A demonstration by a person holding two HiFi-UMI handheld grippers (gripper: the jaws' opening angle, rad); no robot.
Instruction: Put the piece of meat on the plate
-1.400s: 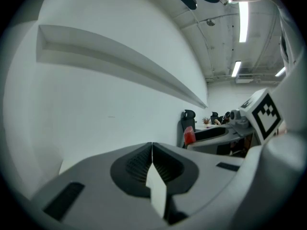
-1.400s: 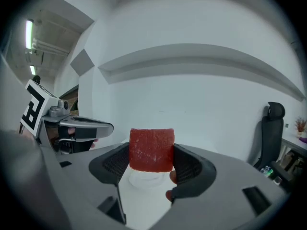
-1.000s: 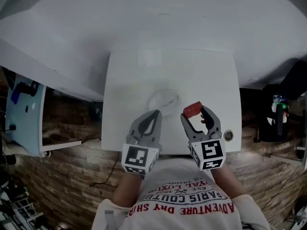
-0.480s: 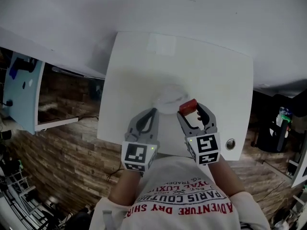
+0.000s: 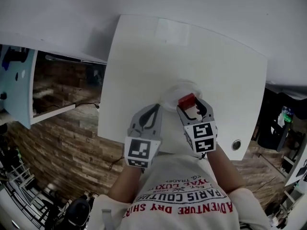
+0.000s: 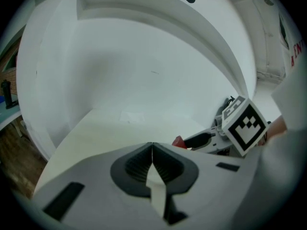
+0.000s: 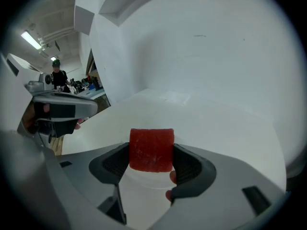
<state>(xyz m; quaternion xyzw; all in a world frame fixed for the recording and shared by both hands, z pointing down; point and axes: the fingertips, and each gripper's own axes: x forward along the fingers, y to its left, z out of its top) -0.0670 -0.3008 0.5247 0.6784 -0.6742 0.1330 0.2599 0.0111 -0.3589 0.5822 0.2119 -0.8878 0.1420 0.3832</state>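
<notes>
A red block of meat (image 7: 151, 149) sits clamped between the jaws of my right gripper (image 7: 151, 163); the head view shows the meat (image 5: 186, 100) held just over the near edge of a clear plate (image 5: 178, 92) on the white table (image 5: 139, 61). Part of the plate's rim (image 7: 144, 182) shows under the meat in the right gripper view. My left gripper (image 5: 150, 114) hovers to the left of the plate with its jaws pressed together and nothing between them. In the left gripper view the meat (image 6: 179, 142) peeks out beside the right gripper's marker cube (image 6: 244, 123).
The table stands against a white wall (image 5: 192, 4). A round grommet (image 5: 235, 144) sits near the table's front right corner. Brick-patterned floor (image 5: 62, 128) lies to the left, and a light blue cabinet (image 5: 17, 90) stands at far left. A person's hand (image 7: 45, 110) shows on the left gripper.
The right gripper has carried the meat leftward to the plate's near edge. The head view has shifted, so the table sits lower and more tilted. The left gripper stays shut.
</notes>
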